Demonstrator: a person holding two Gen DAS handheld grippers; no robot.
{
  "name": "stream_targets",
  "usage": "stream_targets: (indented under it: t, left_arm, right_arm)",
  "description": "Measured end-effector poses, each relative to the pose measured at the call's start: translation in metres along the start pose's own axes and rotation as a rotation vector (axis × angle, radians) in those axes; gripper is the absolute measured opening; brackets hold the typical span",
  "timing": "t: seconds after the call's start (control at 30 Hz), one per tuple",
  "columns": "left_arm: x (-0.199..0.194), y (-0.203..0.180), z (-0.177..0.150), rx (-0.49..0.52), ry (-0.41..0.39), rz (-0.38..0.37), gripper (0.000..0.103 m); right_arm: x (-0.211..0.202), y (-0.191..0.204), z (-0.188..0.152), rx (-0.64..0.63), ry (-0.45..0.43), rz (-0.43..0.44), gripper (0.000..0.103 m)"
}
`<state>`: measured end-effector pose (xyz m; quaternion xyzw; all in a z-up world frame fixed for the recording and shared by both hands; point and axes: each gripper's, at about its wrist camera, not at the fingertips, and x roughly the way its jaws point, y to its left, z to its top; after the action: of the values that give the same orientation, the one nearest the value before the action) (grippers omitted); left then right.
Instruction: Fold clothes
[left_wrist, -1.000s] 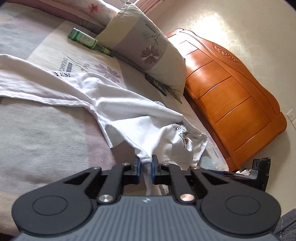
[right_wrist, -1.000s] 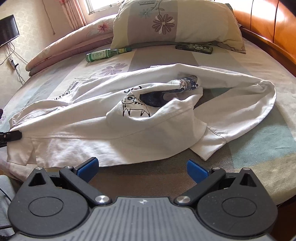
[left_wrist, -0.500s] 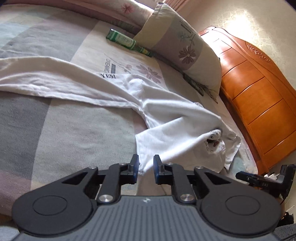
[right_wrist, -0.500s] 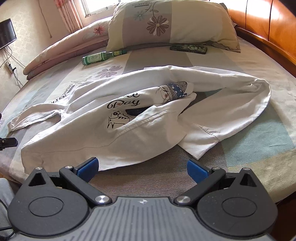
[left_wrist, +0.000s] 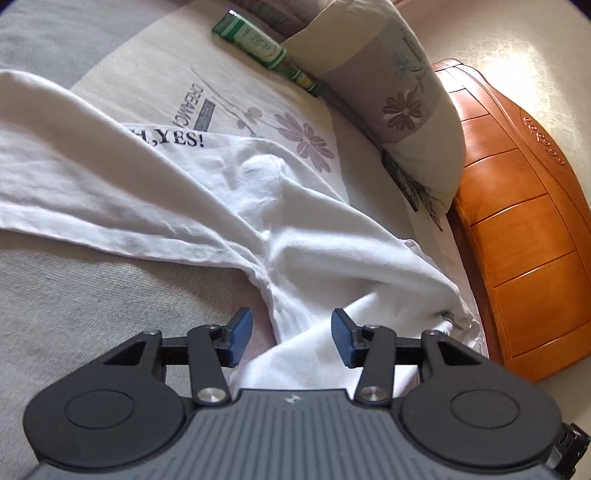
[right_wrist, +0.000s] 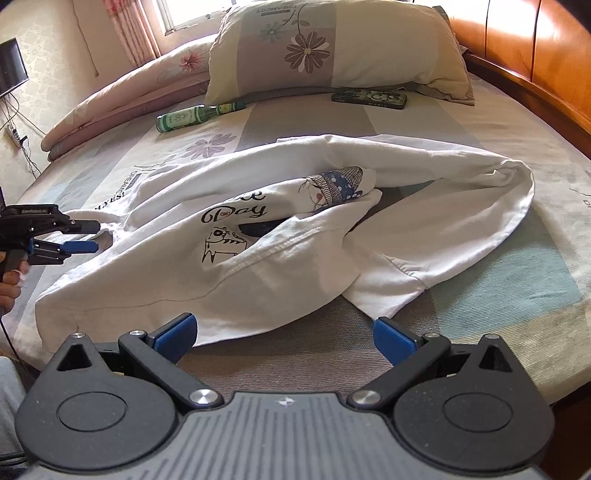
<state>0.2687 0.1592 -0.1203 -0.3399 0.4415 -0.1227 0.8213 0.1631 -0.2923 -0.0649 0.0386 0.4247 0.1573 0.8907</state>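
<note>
White cloth sits between the left gripper (left_wrist: 288, 334) jaws, which are opening, pads clear of it. Right gripper (right_wrist: 282, 338) wide open, empty, at the hem. Sweatshirt (right_wrist: 280, 236) still a rumpled heap mid-bed (right_wrist: 517, 295), sleeve looped toward 3 o'clock; no clean fold yet, nearly everything left.

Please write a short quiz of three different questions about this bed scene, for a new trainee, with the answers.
1. True or false: the white cotton printed shirt lies neatly folded on the bed.
2. What lies directly in front of the flowered pillow? A) green glass bottle and dark phone B) a book C) a cup
3. Fill in: the right claw holds ____.

Key: 1 false, it is crumpled. 2 A. 3 nothing; its blue pads stand wide apart.
</note>
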Motion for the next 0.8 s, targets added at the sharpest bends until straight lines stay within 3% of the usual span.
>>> stream_targets:
  t: [0.2,0.43,0.6,0.7,0.8]
  left_arm:
    - [0.012,0.005,0.011,-0.035,-0.009,-0.037,0.047]
    - [-0.020,-0.030,0.012,0.166,-0.004,0.049,0.053]
    - [-0.042,-0.071,0.020,0.363,-0.049,0.066,0.066]
    - [-0.030,-0.088,0.033,0.416,-0.061,0.083,0.068]
    - [0.000,-0.103,0.038,0.438,-0.011,0.105,0.068]
  right_arm:
    - [0.009,-0.010,0.010,0.014,0.004,-0.020,0.103]
    - [0.027,-0.017,0.039,-0.042,0.015,0.016,0.103]
    - [0.039,-0.019,0.082,-0.091,-0.014,0.070,0.103]
    - [0.046,-0.012,0.108,-0.132,-0.045,0.047,0.103]
    - [0.047,0.003,0.119,-0.151,-0.068,0.057,0.103]
